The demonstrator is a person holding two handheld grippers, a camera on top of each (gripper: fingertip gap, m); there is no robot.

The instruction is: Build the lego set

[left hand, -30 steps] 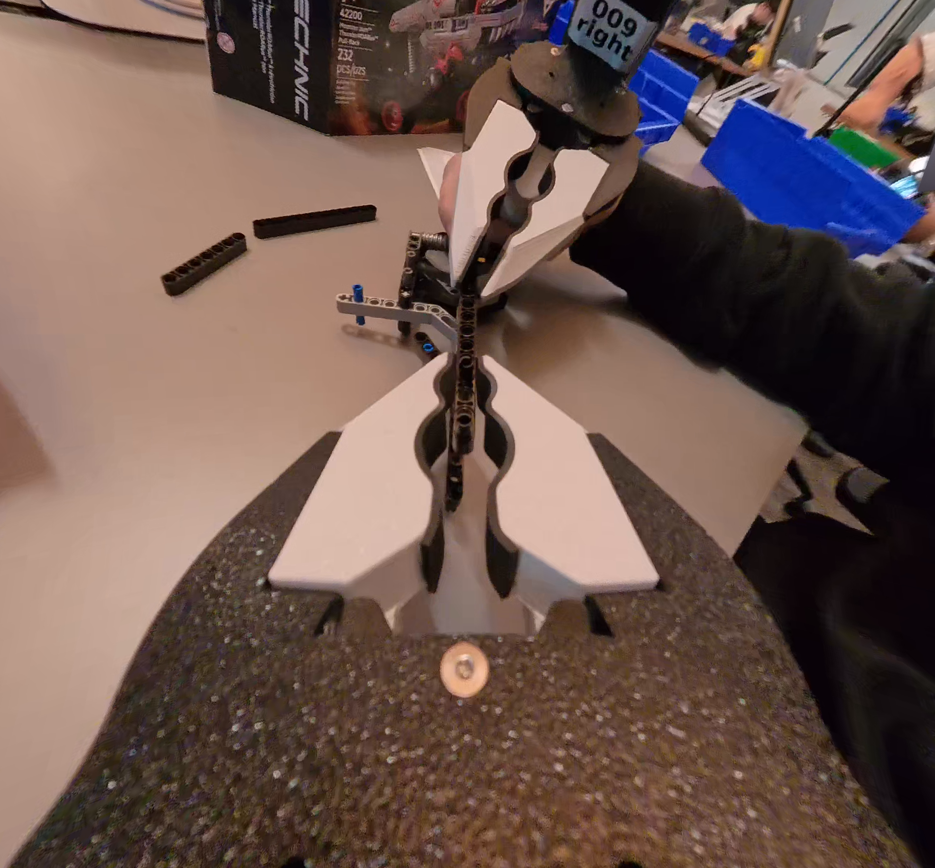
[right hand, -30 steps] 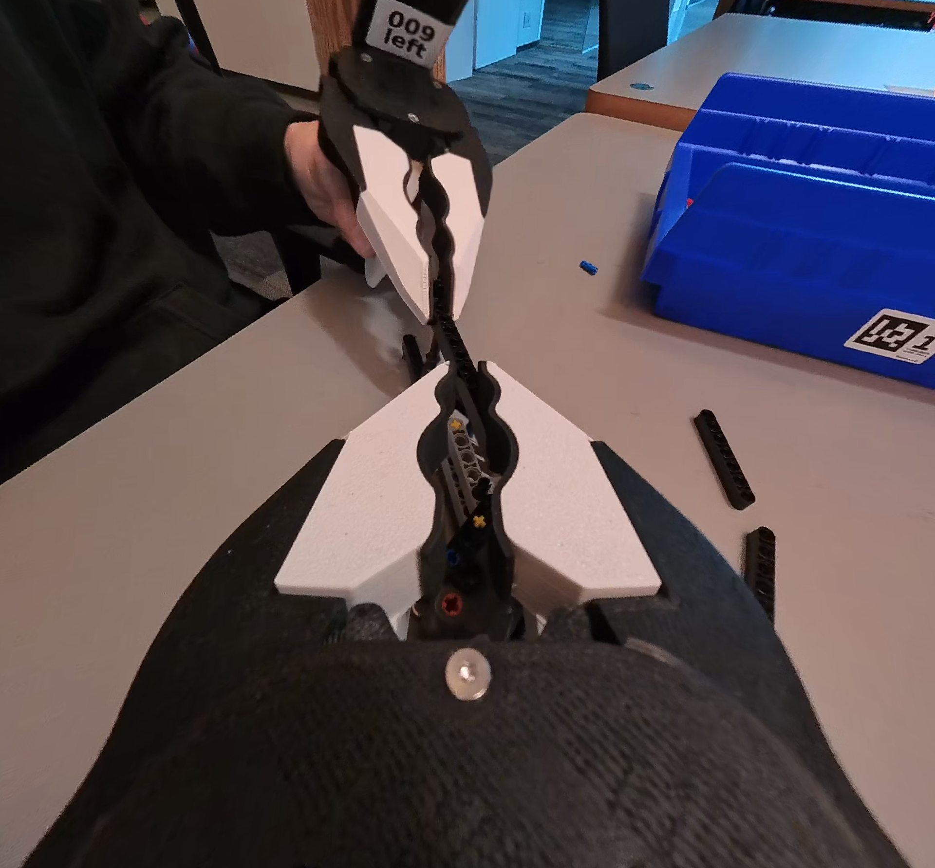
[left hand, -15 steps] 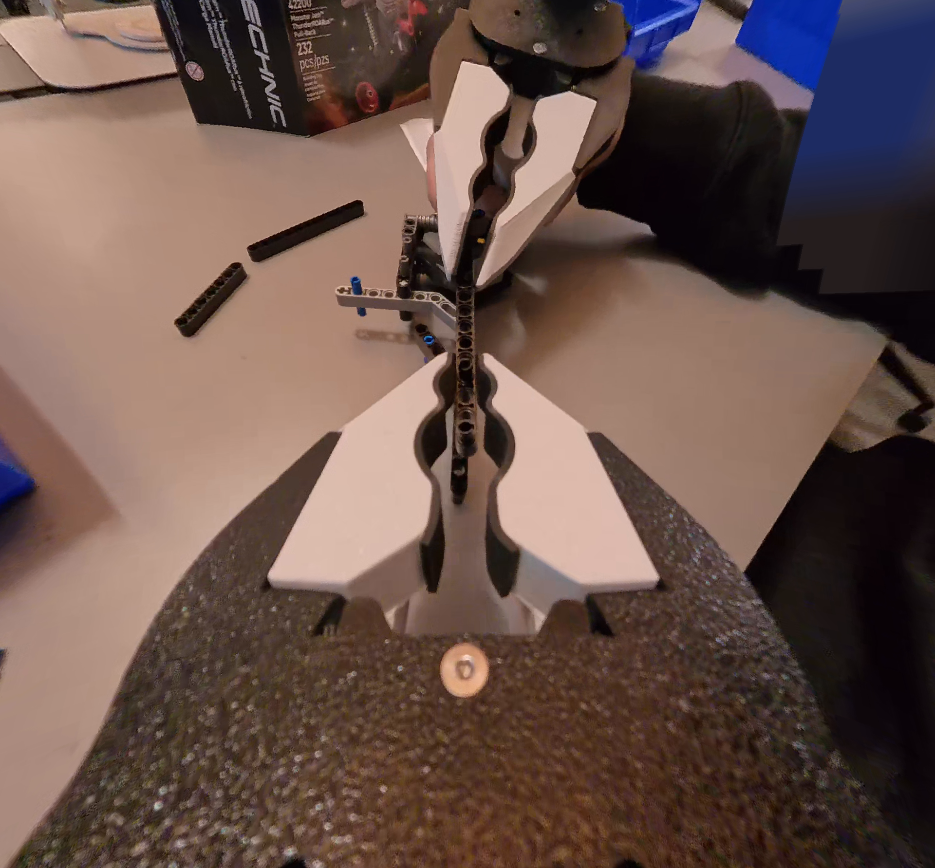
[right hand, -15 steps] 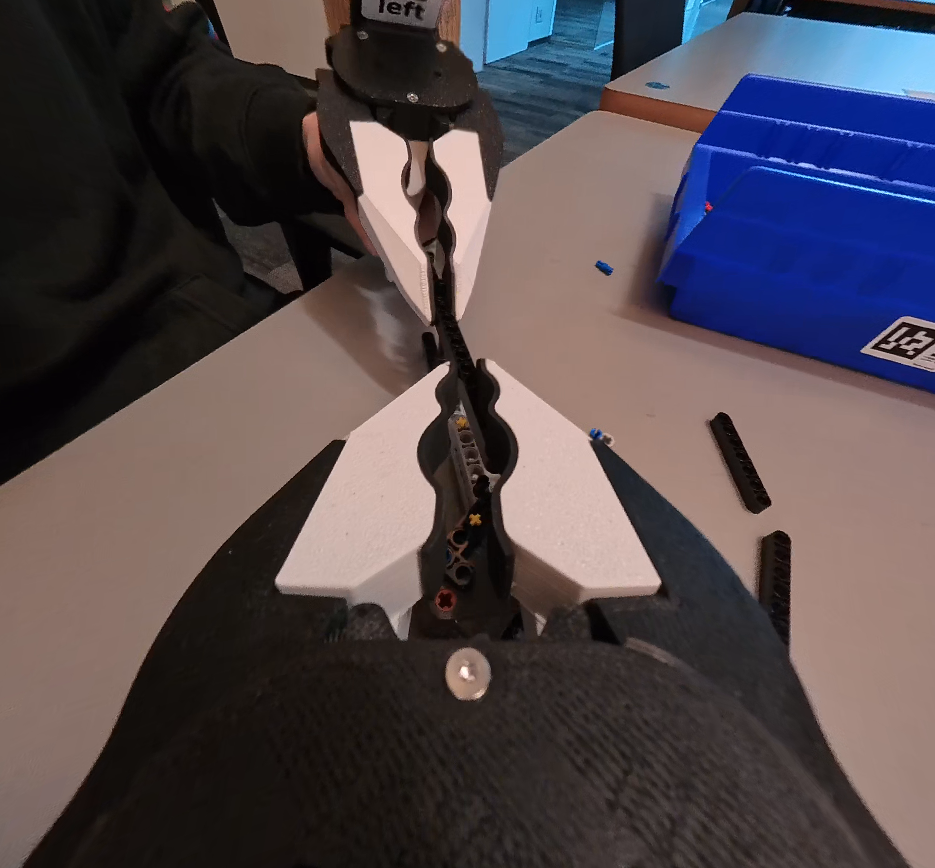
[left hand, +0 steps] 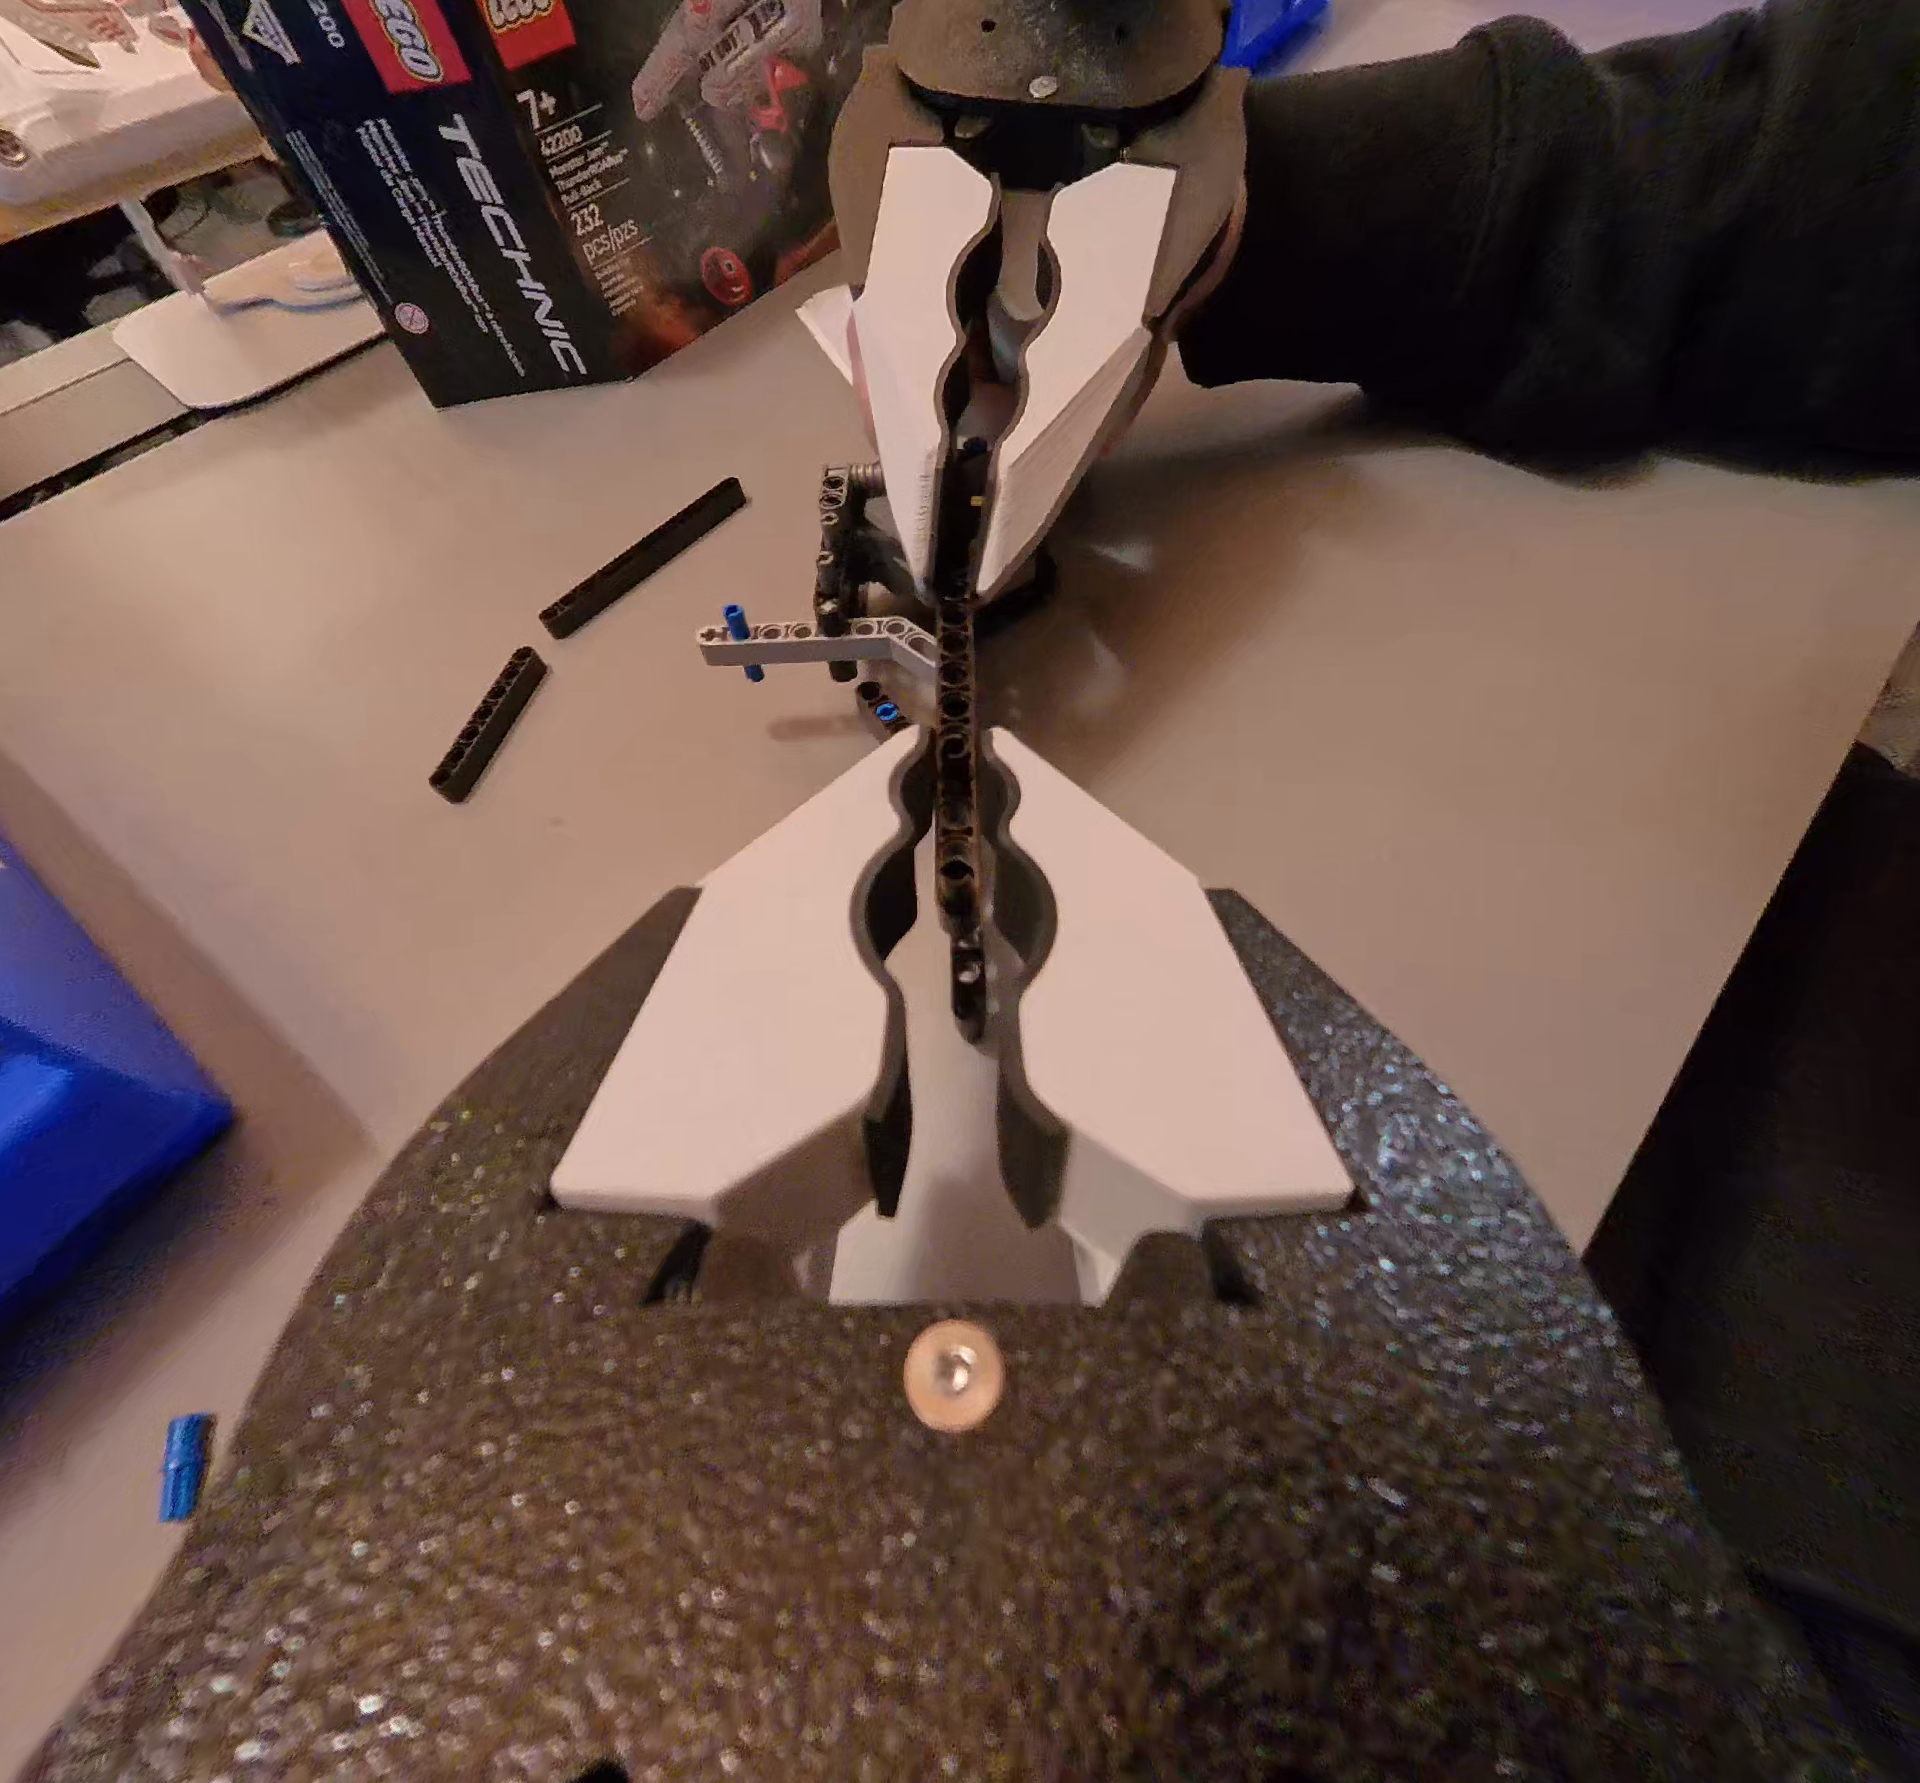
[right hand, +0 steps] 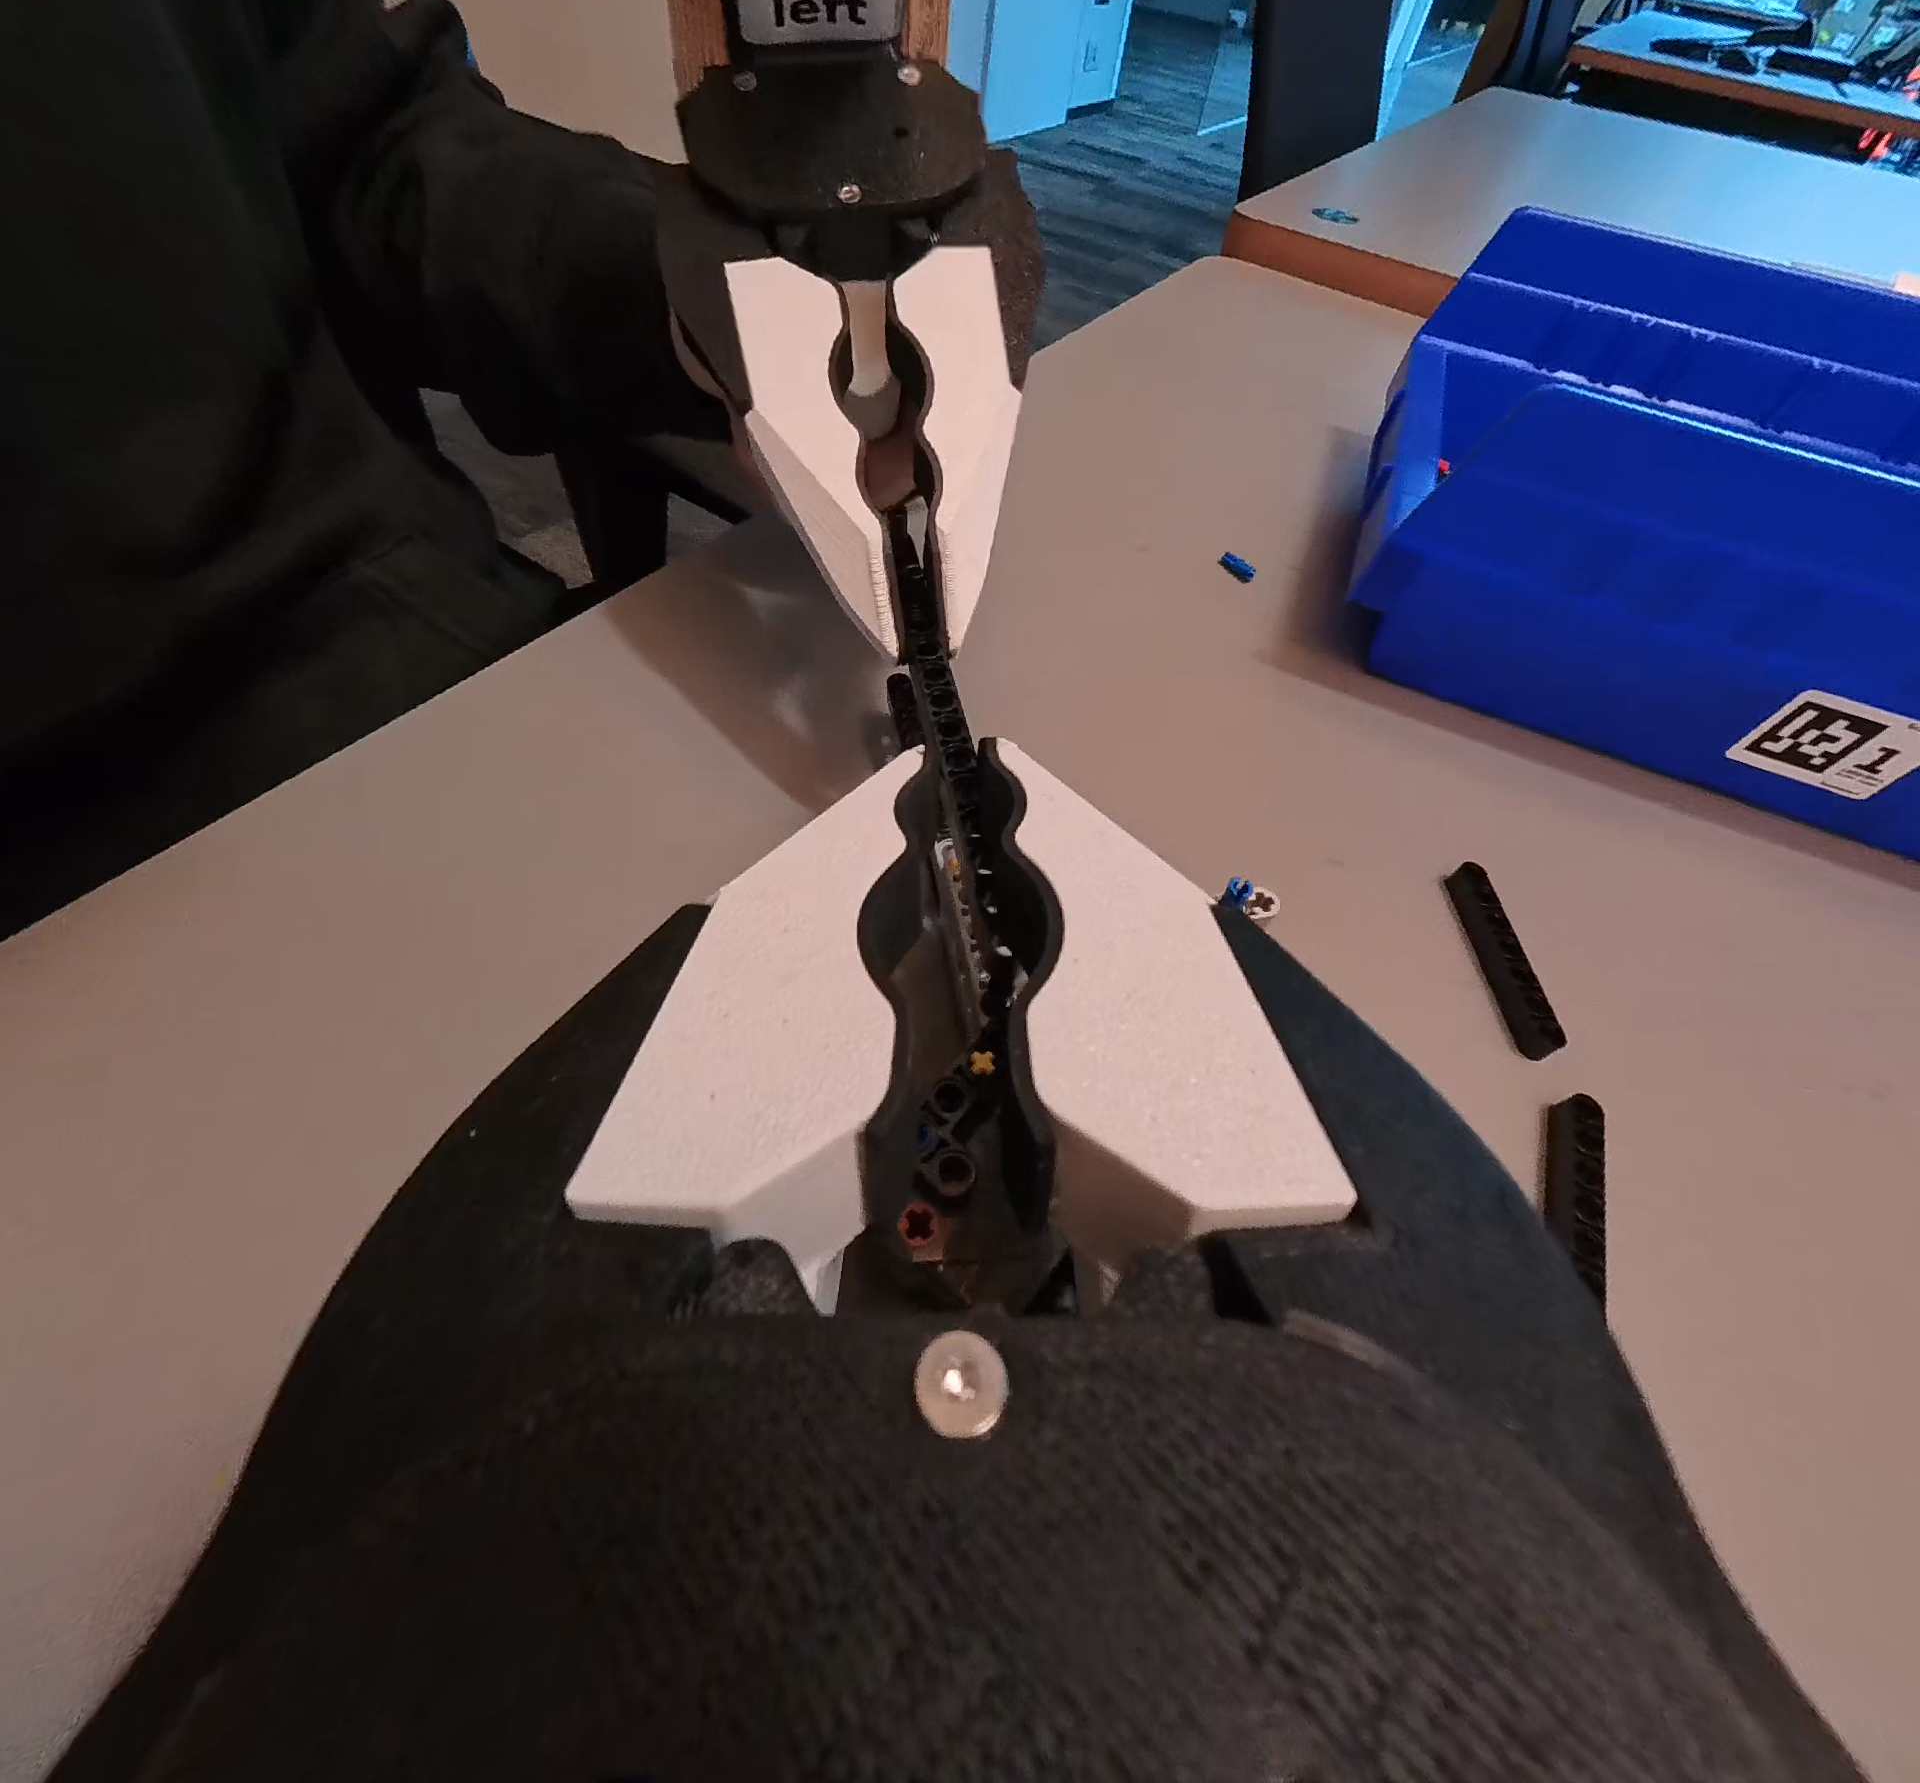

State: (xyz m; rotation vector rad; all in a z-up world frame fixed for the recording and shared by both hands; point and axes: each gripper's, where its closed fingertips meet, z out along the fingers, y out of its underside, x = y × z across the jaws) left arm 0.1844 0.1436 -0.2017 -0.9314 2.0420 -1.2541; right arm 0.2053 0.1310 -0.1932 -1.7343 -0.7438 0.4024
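Note:
My left gripper [left hand: 951, 741] is shut on one end of a long black beam [left hand: 951, 684]. The beam's other end runs into the tips of my right gripper [left hand: 954, 585], which faces it. In the right wrist view my right gripper [right hand: 954, 754] is shut on a small lego assembly [right hand: 961, 1089] of black, grey, yellow and red parts. The beam [right hand: 940, 694] reaches it from my left gripper [right hand: 923, 642]. A grey arm with a blue pin [left hand: 805, 637] and a black frame [left hand: 840, 528] stick out of the assembly, just above the table.
The lego set box [left hand: 540, 154] stands behind. Two loose black beams [left hand: 644, 557] [left hand: 488, 725] lie on the grey table [left hand: 1351, 694]. Blue bins stand at the right of the right wrist view [right hand: 1662, 507] and at the left of the left wrist view [left hand: 83, 1058]. A loose blue pin [right hand: 1236, 565] lies nearby. The table edge is close [left hand: 1849, 746]. My two grippers' fingertips are within a few centimetres of each other.
Both grippers keep their hold. My left gripper has swung to stand straight opposite the right one, and the pair has shifted across the table, bringing the box and a blue bin into view.

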